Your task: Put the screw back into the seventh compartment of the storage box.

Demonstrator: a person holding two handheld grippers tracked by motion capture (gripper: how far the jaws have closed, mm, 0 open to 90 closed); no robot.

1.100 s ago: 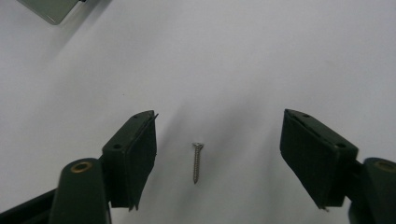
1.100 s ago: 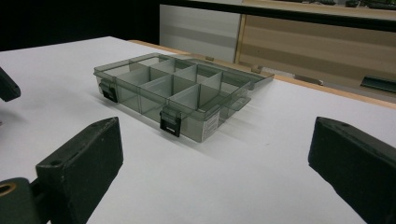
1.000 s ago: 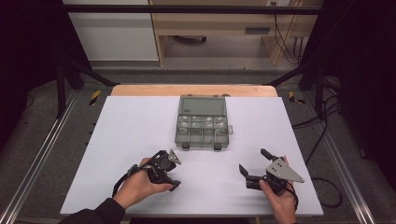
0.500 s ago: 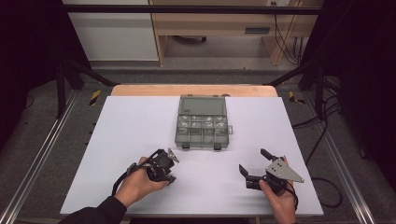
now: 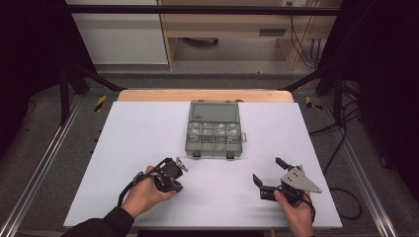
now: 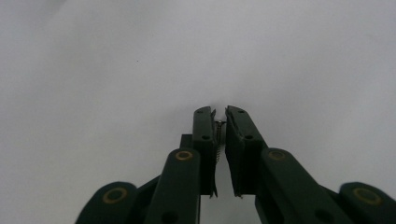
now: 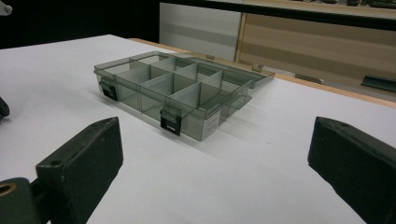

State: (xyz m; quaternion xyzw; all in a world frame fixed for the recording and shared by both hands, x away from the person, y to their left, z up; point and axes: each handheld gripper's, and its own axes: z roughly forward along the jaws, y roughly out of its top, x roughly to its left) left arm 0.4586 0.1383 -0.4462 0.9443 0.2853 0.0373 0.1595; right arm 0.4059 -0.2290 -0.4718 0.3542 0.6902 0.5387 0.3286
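My left gripper (image 5: pixel 174 178) rests low on the white table (image 5: pixel 138 133) at the front left. Its jaws have just been closing, and they are now shut on a small metal screw (image 6: pixel 218 139) that stands upright between the pads (image 6: pixel 204 140). A grey see-through compartment box (image 5: pixel 214 152) lies open at the table's middle with its lid folded back. My right gripper (image 5: pixel 268 171) sits at the front right, open, with nothing between its jaws. In the right gripper view the right gripper (image 7: pixel 217 158) faces the box (image 7: pixel 135 100), a short way off.
A wooden strip (image 5: pixel 202 95) runs along the table's far edge, with shelving and cables behind it. Metal rails (image 5: pixel 44 163) flank the table on both sides. The box's compartments hold small parts, too small to tell apart.
The left gripper's jaws have closed from wide apart to nearly together, and the left hand shifted slightly. The right gripper and the box have stayed put.
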